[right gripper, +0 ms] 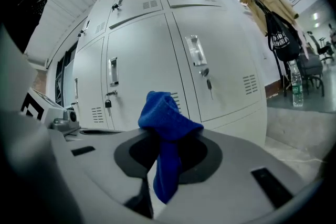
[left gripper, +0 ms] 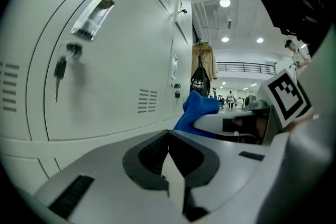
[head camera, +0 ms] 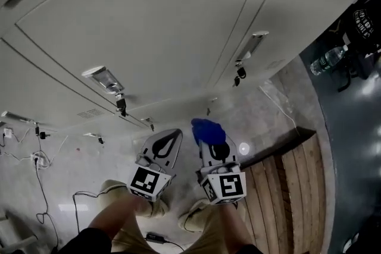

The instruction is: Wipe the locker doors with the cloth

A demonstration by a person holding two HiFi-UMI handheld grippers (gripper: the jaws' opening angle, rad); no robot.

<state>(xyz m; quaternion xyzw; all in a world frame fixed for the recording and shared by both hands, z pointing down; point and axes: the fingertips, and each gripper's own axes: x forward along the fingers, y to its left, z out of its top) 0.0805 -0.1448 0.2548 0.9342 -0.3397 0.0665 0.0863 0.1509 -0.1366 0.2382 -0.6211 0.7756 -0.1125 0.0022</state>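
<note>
Cloth [head camera: 208, 131] (blue, bunched) sits pinched in the right gripper's [head camera: 215, 150] jaws, near the locker doors [head camera: 149, 38]; the left gripper [head camera: 168, 141], just beside, has jaws closed on nothing.

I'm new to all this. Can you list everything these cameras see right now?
Off-white metal locker doors: several, off-white, straight ahead.
Blue fabric cloth: one, blue, pinched in the right gripper.
Dark keys: at least two, hanging from door locks.
Clear plastic water bottle: one, on the floor past the lockers.
Black bag: one, hanging at the row's end.
Brown wooden boards: several, floor at right.
Left gripper: grey, shut, empty.
Right gripper: grey, shut on the cloth.
</note>
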